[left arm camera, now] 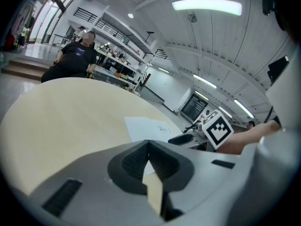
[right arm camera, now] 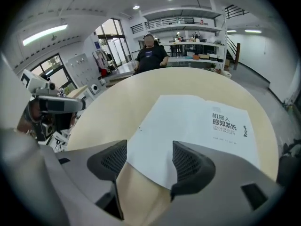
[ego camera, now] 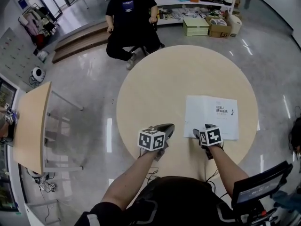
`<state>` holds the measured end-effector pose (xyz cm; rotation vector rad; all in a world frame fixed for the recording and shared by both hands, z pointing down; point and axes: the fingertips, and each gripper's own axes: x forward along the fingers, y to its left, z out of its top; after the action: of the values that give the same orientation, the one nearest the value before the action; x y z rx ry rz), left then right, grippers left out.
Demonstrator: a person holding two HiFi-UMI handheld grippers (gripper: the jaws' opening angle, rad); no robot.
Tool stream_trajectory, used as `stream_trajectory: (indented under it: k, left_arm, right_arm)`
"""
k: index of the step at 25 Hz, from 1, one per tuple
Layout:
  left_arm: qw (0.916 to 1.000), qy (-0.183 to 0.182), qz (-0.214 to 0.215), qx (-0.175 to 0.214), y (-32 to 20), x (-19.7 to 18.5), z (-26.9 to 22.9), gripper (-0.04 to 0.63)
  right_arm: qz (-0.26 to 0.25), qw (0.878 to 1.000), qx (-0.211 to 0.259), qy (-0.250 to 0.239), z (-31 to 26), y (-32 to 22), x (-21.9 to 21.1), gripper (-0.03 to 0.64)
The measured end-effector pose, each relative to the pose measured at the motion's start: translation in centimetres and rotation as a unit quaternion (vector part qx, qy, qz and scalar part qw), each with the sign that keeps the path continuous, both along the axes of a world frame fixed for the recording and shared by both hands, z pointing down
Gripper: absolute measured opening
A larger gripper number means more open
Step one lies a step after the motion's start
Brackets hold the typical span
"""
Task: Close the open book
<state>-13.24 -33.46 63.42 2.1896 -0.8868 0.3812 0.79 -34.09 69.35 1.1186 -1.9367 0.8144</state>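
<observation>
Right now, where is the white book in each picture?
Head view: the white book lies on the right side of the round table.
Left gripper view: the book is a thin pale sheet at the centre.
Right gripper view: the book fills the middle and right.
Shared landmark: the seated person in black beyond the table.

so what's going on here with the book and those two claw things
A person at a round table holds a tool in each hand. The white book lies flat, printed cover up, and looks closed. The right claw is open, with the book's near corner showing between its jaws, not pinched. The left claw is shut and empty, off to the book's left.
</observation>
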Motion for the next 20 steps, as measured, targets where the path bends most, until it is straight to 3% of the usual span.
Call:
stream_trajectory:
  k: [6, 8, 14, 20]
  left_arm:
    - [0.9999, 0.000, 0.008, -0.009, 0.0, 0.1, 1.1, -0.011]
    - [0.9999, -0.001, 0.011, -0.011, 0.0, 0.2, 1.0, -0.010]
    - [0.9997, -0.006, 0.020, -0.015, 0.4, 1.1, 1.0, -0.011]
    - [0.9996, -0.015, 0.016, -0.017, 1.2, 1.8, 0.9, -0.011]
  right_arm:
    - [-0.064, 0.996, 0.006, 0.060, 1.4, 1.4, 0.3, 0.297]
    - [-0.120, 0.988, 0.018, 0.095, 1.6, 2.1, 0.6, 0.298]
    - [-0.280, 0.938, 0.090, 0.185, 2.8, 3.9, 0.5, 0.298]
    - [-0.333, 0.900, 0.142, 0.244, 3.9, 3.7, 1.3, 0.276]
